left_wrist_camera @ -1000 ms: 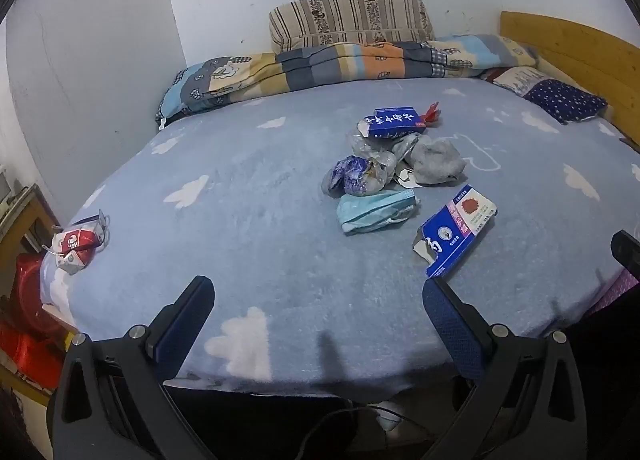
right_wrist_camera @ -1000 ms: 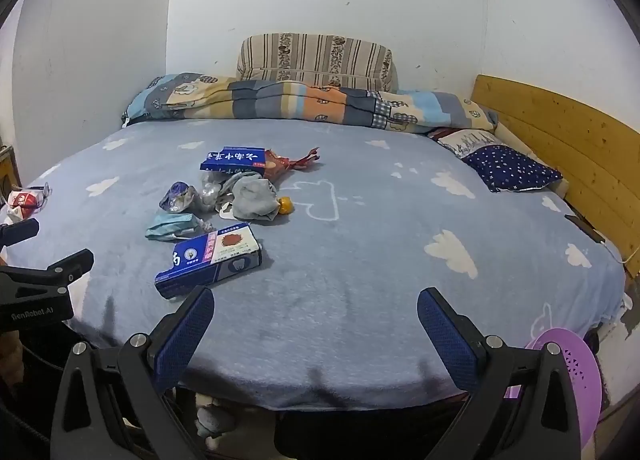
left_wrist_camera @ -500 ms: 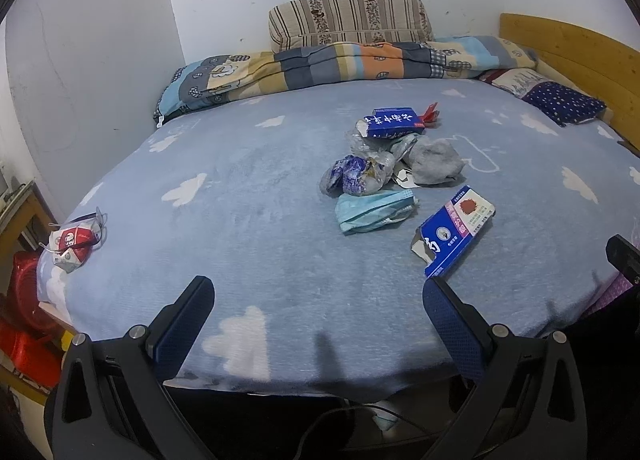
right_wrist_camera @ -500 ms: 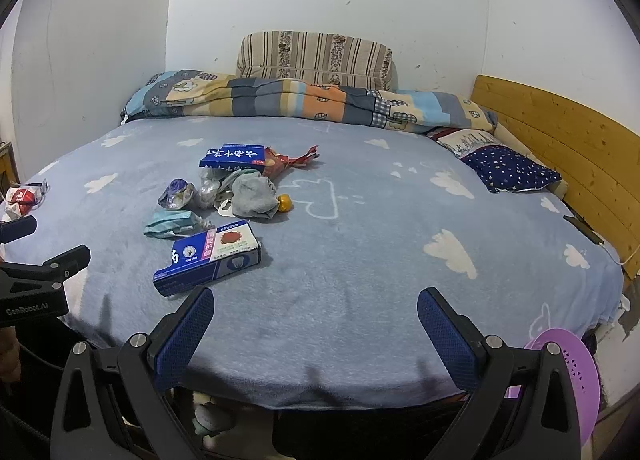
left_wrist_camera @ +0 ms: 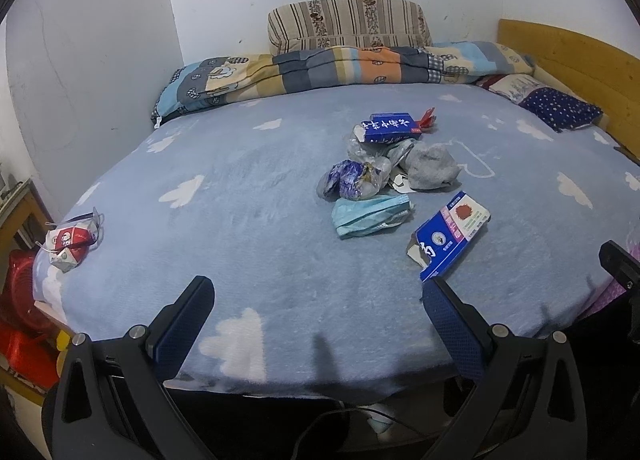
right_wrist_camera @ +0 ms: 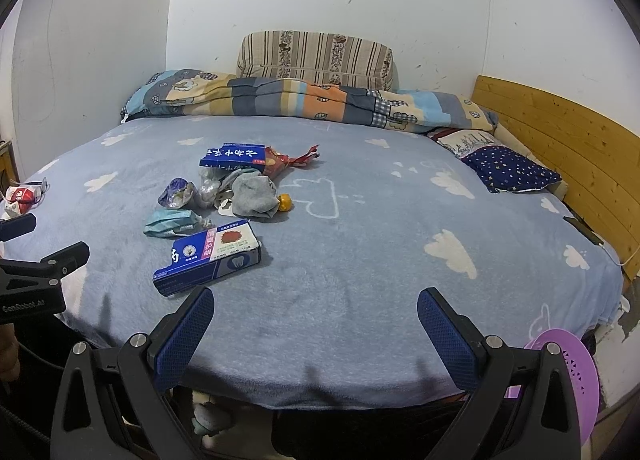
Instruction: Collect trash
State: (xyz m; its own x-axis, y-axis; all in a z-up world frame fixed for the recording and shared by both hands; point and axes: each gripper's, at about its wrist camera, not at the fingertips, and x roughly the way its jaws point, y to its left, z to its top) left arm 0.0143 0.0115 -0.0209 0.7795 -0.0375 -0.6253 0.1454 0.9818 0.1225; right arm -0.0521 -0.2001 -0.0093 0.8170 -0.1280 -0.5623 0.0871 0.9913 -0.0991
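Trash lies in a pile mid-bed: a blue toothpaste box (left_wrist_camera: 450,236) (right_wrist_camera: 210,256), a crumpled blue face mask (left_wrist_camera: 370,215) (right_wrist_camera: 172,221), a blue-and-clear wrapper (left_wrist_camera: 352,177) (right_wrist_camera: 178,191), a grey sock (left_wrist_camera: 432,165) (right_wrist_camera: 256,195), a second blue box (left_wrist_camera: 390,127) (right_wrist_camera: 234,157), a red wrapper (right_wrist_camera: 290,159) and a small orange item (right_wrist_camera: 285,202). A red-and-white carton (left_wrist_camera: 70,244) (right_wrist_camera: 20,195) sits at the bed's left edge. My left gripper (left_wrist_camera: 318,292) and right gripper (right_wrist_camera: 314,300) are open and empty over the near bed edge.
The blue cloud blanket (left_wrist_camera: 240,219) covers the bed. A folded quilt (right_wrist_camera: 300,99) and striped pillow (right_wrist_camera: 316,55) lie at the wall. A wooden headboard (right_wrist_camera: 560,139) is at right. A purple basket (right_wrist_camera: 576,372) stands by the right corner; red items (left_wrist_camera: 20,320) are at left.
Both grippers have drifted slightly forward toward the bed. Jaws stay open and the trash has not moved.
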